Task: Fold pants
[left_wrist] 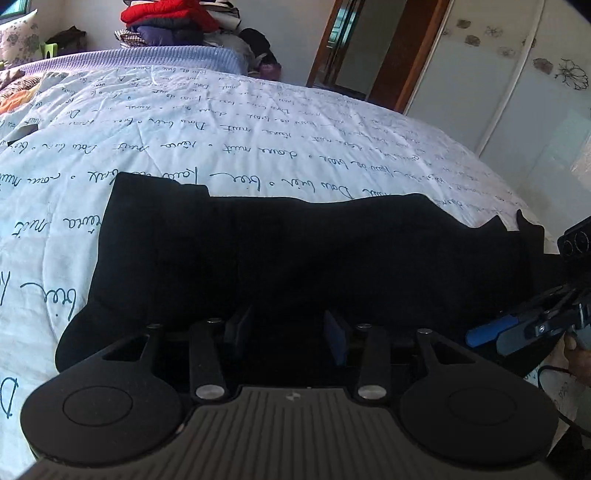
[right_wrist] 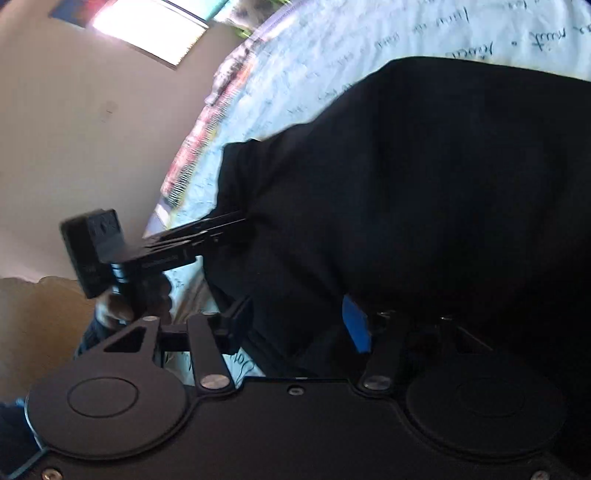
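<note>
Black pants point(left_wrist: 295, 258) lie folded in a long band across the white quilt with blue handwriting point(left_wrist: 221, 122). My left gripper point(left_wrist: 287, 332) hovers at their near edge, jaws apart, with dark cloth below and between the fingers but no pad pressing on it. In the right wrist view the pants point(right_wrist: 424, 203) fill the middle. My right gripper point(right_wrist: 298, 325) stands open over their edge, cloth lying loose between its blue pads. It also shows at the pants' right end as the right gripper point(left_wrist: 484, 338). The left gripper point(right_wrist: 240, 225) reaches the pants' far end.
A purple blanket point(left_wrist: 147, 61) and a pile of clothes point(left_wrist: 173, 22) lie at the bed's far end. A doorway point(left_wrist: 369, 48) and white wardrobe doors point(left_wrist: 498, 92) stand to the right. A hand point(right_wrist: 114, 306) holds the left gripper's handle. The bed's edge runs near a beige wall point(right_wrist: 74, 129).
</note>
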